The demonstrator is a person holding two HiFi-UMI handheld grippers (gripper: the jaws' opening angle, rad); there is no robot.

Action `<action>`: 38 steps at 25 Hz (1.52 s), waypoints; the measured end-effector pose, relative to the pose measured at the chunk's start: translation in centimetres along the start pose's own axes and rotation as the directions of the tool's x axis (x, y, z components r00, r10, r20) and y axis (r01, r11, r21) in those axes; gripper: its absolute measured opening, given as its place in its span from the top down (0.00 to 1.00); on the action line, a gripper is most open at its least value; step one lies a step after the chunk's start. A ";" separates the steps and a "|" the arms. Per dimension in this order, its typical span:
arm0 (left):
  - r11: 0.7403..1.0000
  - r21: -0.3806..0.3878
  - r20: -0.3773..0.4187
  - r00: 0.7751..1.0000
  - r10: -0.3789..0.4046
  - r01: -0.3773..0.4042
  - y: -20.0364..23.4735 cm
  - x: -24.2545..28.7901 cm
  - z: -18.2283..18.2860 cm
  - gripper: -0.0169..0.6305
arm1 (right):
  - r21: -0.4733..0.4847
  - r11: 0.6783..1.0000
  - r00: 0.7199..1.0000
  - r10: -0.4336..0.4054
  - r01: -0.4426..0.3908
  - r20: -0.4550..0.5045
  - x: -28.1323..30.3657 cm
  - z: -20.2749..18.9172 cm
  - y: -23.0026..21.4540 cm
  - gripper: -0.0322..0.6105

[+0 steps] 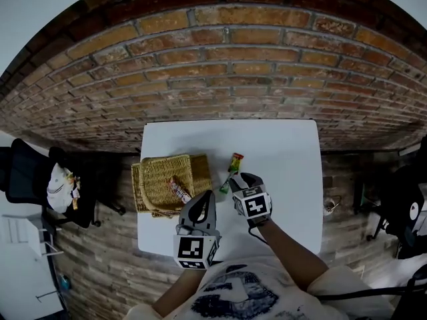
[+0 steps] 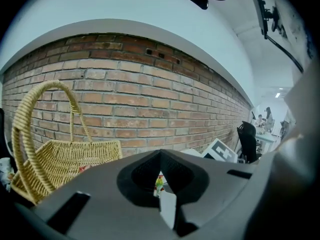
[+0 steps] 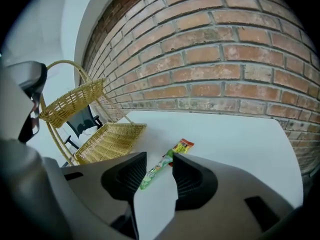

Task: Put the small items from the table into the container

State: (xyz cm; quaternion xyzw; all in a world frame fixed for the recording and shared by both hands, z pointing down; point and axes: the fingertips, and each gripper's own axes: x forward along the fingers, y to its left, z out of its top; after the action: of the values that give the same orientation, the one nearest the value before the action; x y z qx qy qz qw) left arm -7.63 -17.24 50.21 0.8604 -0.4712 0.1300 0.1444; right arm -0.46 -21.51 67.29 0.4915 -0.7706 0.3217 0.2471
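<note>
Green snack packet [image 3: 155,170] lies flat on the white bench [image 1: 293,179], its orange end pointing toward the brick wall [image 1: 220,65], just to the right of a woven straw basket [image 1: 157,179] that sits at the bench's left edge. The right gripper [image 3: 159,158] is tilted down over the packet with its fingers spread. In the right gripper view the packet shows in the gap between them, and neither finger presses on it. The left gripper [image 2: 160,153] is held above the basket's right side, its fingers pressed together at the tips and pinching nothing; a sliver of the green packet shows far off through the slit below them. A second small packet [image 1: 179,191], in a reddish wrapper, already lies inside the basket near its right wall, close to the left gripper's tip. The basket's looped handle [image 2: 30,129] stands upright.
</note>
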 end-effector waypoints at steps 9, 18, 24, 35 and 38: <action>0.999 -0.031 -0.043 0.999 -0.024 0.023 0.1 0.0 -0.3 0.90 | 0.027 1.000 0.998 -0.009 0.011 -0.061 3.4 -1.6 0.2 0.67; 0.999 -0.044 -0.031 0.999 -0.025 0.024 0.3 0.0 0.0 0.90 | 0.066 0.998 0.993 -0.003 0.011 -0.118 5.6 -3.1 0.0 0.67; 0.999 -0.043 -0.024 1.000 -0.021 0.020 0.3 0.2 0.1 0.90 | 0.053 0.998 0.992 -0.012 0.019 -0.129 6.4 -3.3 0.0 0.67; 0.999 -0.042 -0.032 0.999 -0.017 0.016 0.3 0.2 0.0 0.90 | 0.024 1.000 0.989 -0.004 0.007 -0.147 7.2 -3.8 0.3 0.76; 0.999 -0.046 -0.050 0.999 -0.019 0.017 0.3 0.1 -0.3 0.90 | 0.010 1.000 0.990 -0.005 0.007 -0.143 7.0 -3.7 0.4 0.80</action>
State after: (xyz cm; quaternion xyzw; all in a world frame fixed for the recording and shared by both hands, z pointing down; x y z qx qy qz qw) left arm -7.87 -17.31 50.57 0.8575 -0.4624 0.1397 0.1770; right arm -3.38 -22.87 74.58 0.4707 -0.7477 0.3595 0.3002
